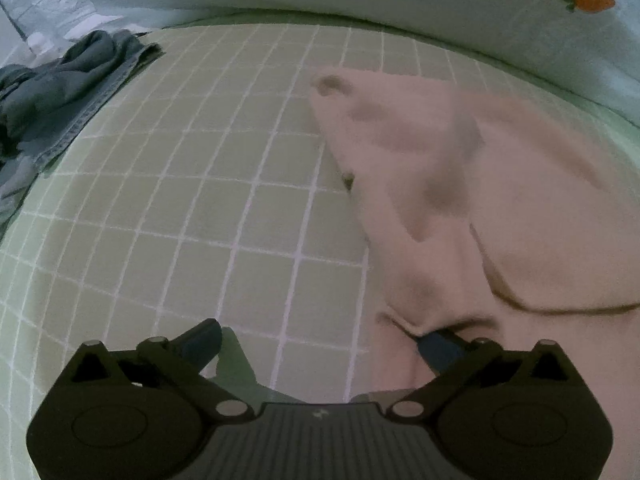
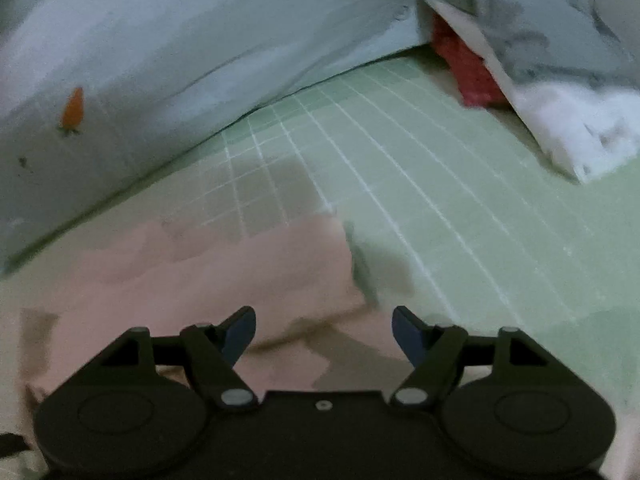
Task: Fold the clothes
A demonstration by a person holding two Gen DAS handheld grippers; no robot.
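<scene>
Blue-padded fingers (image 2: 406, 334) of the right gripper (image 2: 324, 332) stand well apart with nothing between them, poised above the near part of the pink garment (image 2: 208, 264); the view is blurred, and no pad is seen pressing on cloth. The left gripper (image 1: 320, 340) is likewise spread wide: one finger is over bare sheet, the other sits at, or partly under, a fold at the garment's near edge, and contact cannot be confirmed. The pink garment, taken as landmark, lies spread but rumpled on the green checked sheet (image 1: 180, 200), with one tapering part reaching away toward the pale quilt with a carrot print (image 1: 440, 8) that borders its far side. Well apart from the garment, on the sheet's far left, lies a crumpled grey-blue garment (image 1: 52, 92); beyond its other side sit a red item (image 2: 468, 72) and grey-white bedding (image 2: 560, 92). Judgement: the pink cloth looks soft, light and limp, likely to sag and drag, not slippery. Best taken at hem corners or the folded edge, pinching both layers.
</scene>
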